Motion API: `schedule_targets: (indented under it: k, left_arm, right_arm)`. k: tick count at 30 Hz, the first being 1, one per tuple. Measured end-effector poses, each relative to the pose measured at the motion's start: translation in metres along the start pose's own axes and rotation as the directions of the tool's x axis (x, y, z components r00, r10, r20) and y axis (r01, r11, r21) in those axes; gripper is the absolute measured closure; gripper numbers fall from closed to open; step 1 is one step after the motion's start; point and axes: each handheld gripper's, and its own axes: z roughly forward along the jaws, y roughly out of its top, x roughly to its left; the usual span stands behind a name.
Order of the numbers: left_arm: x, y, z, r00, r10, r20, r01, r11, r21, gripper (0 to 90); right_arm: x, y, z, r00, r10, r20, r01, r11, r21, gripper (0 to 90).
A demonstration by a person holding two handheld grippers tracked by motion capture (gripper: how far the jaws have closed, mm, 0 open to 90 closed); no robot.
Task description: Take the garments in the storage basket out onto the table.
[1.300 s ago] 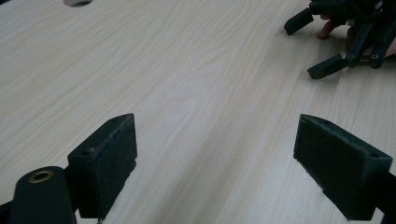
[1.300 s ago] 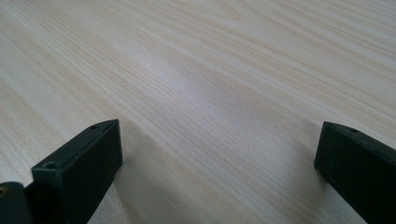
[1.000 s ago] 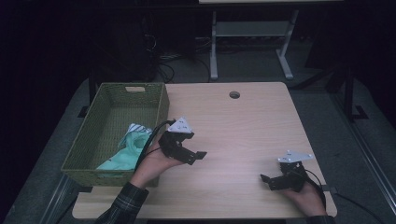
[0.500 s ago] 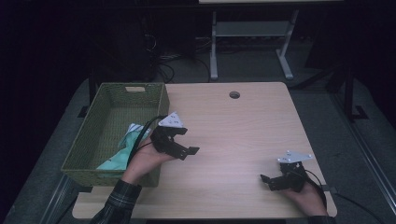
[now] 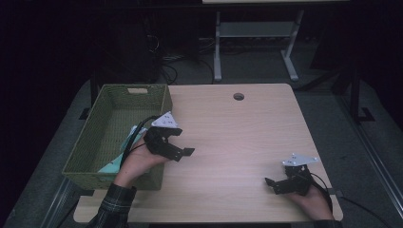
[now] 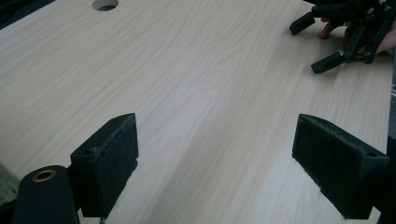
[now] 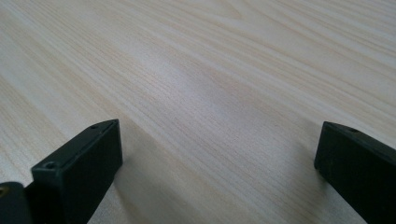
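At the desk's nine-o'clock side, inside the green woven basket (image 5: 114, 123), lies a pale teal and white cloth (image 5: 127, 142), bunched against the wall nearest the desk's middle and partly hidden by the left hand. The left tongs (image 5: 180, 142) hover just past that basket wall, over bare wood, jaws spread wide with nothing between them. The left gripper view shows the jaws apart above open grain, with the round cable hole (image 6: 104, 4) at eleven o'clock and the right tongs (image 6: 322, 42) at two o'clock. In the high view the right tongs (image 5: 278, 183) sit near the desk's five-o'clock corner, close to its front edge, released and empty; their own view gives plain wood between parted jaws. The desk (image 5: 237, 137) between the two hands is open wood.
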Motion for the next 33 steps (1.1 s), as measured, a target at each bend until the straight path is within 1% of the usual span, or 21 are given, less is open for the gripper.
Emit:
schedule_targets:
  k: [3, 5, 6, 9, 12, 13, 15, 16, 17, 19, 21, 23, 25, 26, 31, 33]
  left_arm:
    - [0.001, -0.001, -0.002, 0.9999, 0.006, -0.011, -0.005, 0.9999, 0.010, 13.9]
    - [0.002, -0.002, -0.002, 0.9999, -0.002, -0.014, 0.002, 0.9999, 0.012, 13.9]
    - [0.002, -0.003, -0.004, 0.9999, 0.002, -0.017, -0.001, 0.9997, 0.023, 13.9]
    - [0.003, -0.004, -0.004, 0.9998, -0.007, -0.019, 0.008, 0.9998, 0.020, 13.9]
    - [0.004, -0.005, -0.008, 0.9997, -0.011, -0.021, 0.012, 0.9999, 0.012, 14.1]
    - [0.005, -0.005, -0.009, 0.9998, -0.007, -0.021, 0.007, 0.9998, 0.018, 14.3]
    - [0.005, -0.006, -0.010, 0.9996, -0.014, -0.023, 0.014, 0.9998, 0.012, 14.3]
    - [0.006, -0.006, -0.013, 0.9995, -0.017, -0.028, 0.017, 0.9998, 0.011, 14.3]
    - [0.007, -0.007, -0.015, 0.9995, -0.010, -0.029, 0.010, 0.9999, 0.012, 14.3]
    - [0.008, -0.008, -0.018, 0.9992, -0.021, -0.035, 0.021, 0.9998, 0.005, 14.4]
    - [0.010, -0.009, -0.022, 0.9989, -0.022, -0.042, 0.022, 0.9997, 0.003, 14.5]
    - [0.011, -0.010, -0.025, 0.9983, -0.035, -0.046, 0.034, 0.9994, -0.005, 14.6]
    - [0.012, -0.010, -0.026, 0.9985, -0.027, -0.049, 0.027, 0.9996, 0.003, 15.7]
    - [0.013, -0.011, -0.027, 0.9981, -0.037, -0.049, 0.037, 0.9993, -0.003, 16.9]
    - [0.016, -0.014, -0.032, 0.9977, -0.037, -0.057, 0.037, 0.9993, 0.003, 17.3]
    - [0.018, -0.016, -0.035, 0.9977, -0.036, -0.058, 0.036, 0.9993, 0.006, 19.7]
  right_arm:
    - [0.000, 0.000, 0.000, 1.0000, 0.000, 0.000, 0.000, 1.000, 0.000, 0.6]
    - [0.000, 0.000, 0.000, 1.0000, 0.000, 0.000, 0.000, 1.000, 0.000, 0.6]
    - [0.000, 0.000, 0.000, 1.0000, 0.000, 0.000, 0.000, 1.000, 0.000, 0.6]
    - [0.000, 0.000, 0.000, 1.0000, 0.000, 0.000, 0.000, 1.000, 0.000, 0.6]
    - [0.000, 0.000, 0.000, 1.0000, 0.001, 0.000, -0.001, 1.000, 0.000, 0.6]
    - [0.000, 0.000, 0.000, 1.0000, 0.000, 0.000, 0.000, 1.000, 0.000, 0.6]
    - [0.000, 0.000, 0.000, 1.0000, 0.000, 0.000, 0.000, 1.000, 0.000, 0.6]
    - [0.000, 0.000, 0.000, 1.0000, 0.000, 0.000, 0.000, 1.000, 0.000, 0.6]
    - [0.000, 0.000, 0.000, 1.0000, 0.000, 0.000, 0.000, 1.000, 0.000, 0.6]
    - [0.000, 0.000, 0.000, 1.0000, 0.000, 0.000, 0.000, 1.000, 0.000, 0.6]
    - [0.000, 0.000, 0.000, 1.0000, 0.000, 0.000, 0.000, 1.000, 0.000, 0.6]
    - [0.000, 0.000, 0.000, 1.0000, 0.001, 0.000, -0.001, 1.000, 0.000, 0.6]
    - [0.000, 0.000, 0.000, 1.0000, 0.000, 0.000, 0.000, 1.000, 0.000, 0.6]
    - [0.000, 0.000, 0.000, 1.0000, 0.000, 0.000, 0.000, 1.000, 0.000, 0.6]
    - [0.000, 0.000, 0.000, 1.0000, 0.000, 0.000, 0.000, 1.000, 0.000, 0.6]
    - [0.000, 0.000, 0.000, 1.0000, 0.000, 0.000, 0.000, 1.000, 0.000, 0.6]
